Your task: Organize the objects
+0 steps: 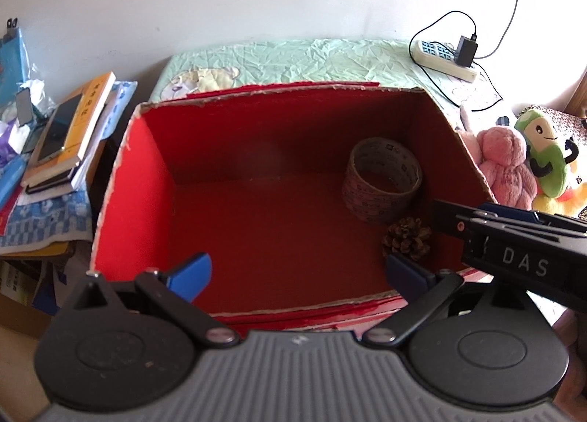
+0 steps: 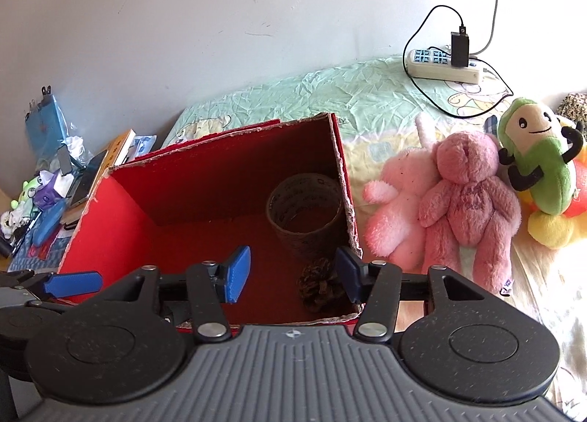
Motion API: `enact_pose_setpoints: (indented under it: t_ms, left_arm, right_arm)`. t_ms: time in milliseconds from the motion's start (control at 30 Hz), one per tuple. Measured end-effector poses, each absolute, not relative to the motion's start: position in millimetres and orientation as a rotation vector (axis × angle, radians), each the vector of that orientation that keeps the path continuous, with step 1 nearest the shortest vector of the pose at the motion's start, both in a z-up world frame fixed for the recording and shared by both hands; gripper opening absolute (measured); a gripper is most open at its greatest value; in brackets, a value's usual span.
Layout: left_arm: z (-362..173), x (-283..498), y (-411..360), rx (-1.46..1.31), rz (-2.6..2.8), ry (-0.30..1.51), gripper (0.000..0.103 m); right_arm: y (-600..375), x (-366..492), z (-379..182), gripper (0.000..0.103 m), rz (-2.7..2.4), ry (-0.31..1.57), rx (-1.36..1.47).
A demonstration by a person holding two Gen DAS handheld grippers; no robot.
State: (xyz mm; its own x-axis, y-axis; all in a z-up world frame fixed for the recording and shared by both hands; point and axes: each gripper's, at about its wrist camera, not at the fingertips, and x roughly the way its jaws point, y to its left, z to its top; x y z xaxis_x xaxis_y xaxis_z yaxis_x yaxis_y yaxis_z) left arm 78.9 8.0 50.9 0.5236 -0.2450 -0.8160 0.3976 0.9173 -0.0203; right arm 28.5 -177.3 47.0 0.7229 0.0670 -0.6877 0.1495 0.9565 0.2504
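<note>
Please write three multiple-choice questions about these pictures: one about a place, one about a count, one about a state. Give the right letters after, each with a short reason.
1. Where does the pine cone lie?
A. Inside the red box, in front of the tape roll
B. On the bed sheet beside the power strip
C. On the stack of books

2. How many objects lie inside the red box?
A. None
B. Two
C. Five

3. How do the jaws of the right gripper stand?
A. Shut on the pine cone
B. Shut on a plush toy
C. Open, pressing on nothing

Answers:
1. A: the cone rests on the box floor, near the roll.
2. B: only the roll and the cone show there.
3. C: the blue pads stand apart with a gap, and the cone lies below them.
</note>
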Motion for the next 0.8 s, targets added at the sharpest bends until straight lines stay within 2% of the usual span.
enact_pose_setpoints:
  t_ms: [567, 800]
  left_arm:
    - [46.6, 77.4, 6.4, 0.14, -0.433, 0.938, 0.101]
    - [45.8, 77.5, 3.8, 0.151, -0.423, 0.939, 0.101]
  right_arm:
    - [-174.3, 31.7, 50.8, 0.057, -0.058, 0.804, 0.286]
    - [-171.9, 31.0, 51.3, 0.054, -0.081, 0.796, 0.285]
